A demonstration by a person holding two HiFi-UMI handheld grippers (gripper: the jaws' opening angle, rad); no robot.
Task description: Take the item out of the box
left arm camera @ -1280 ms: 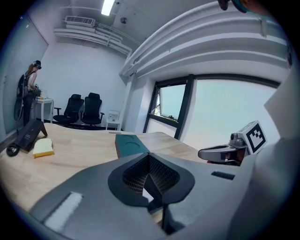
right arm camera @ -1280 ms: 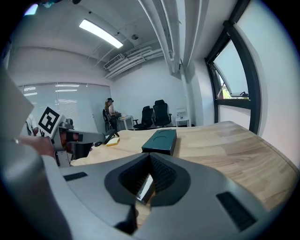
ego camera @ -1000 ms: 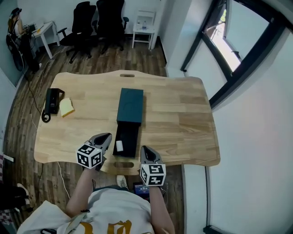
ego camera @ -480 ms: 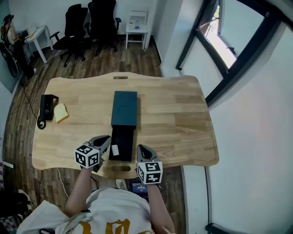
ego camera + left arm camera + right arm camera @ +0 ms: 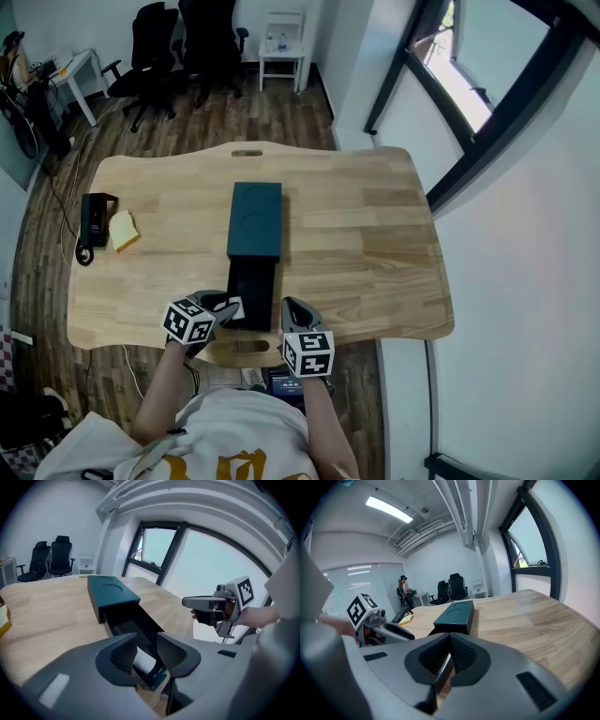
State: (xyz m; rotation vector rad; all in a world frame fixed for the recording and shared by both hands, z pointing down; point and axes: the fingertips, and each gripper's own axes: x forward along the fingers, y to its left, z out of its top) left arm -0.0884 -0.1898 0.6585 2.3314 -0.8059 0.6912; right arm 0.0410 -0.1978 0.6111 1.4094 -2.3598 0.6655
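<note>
A dark teal box lies on the wooden table, its black drawer pulled out toward me. A small white item rests at the drawer's near end. My left gripper hangs over that end. Its jaws are opening, and in the left gripper view the white item shows in the gap, with the pads not pressing on it. My right gripper is at the drawer's near right corner. In the right gripper view it is shut on the drawer's thin dark wall.
A black handset and a yellow notepad lie at the table's left edge. Office chairs and a white side table stand beyond the far edge. A slanted window lines the right side.
My left gripper has moved right, from beside the drawer to over its near end, around the white item. The right gripper has stayed at the drawer's corner.
</note>
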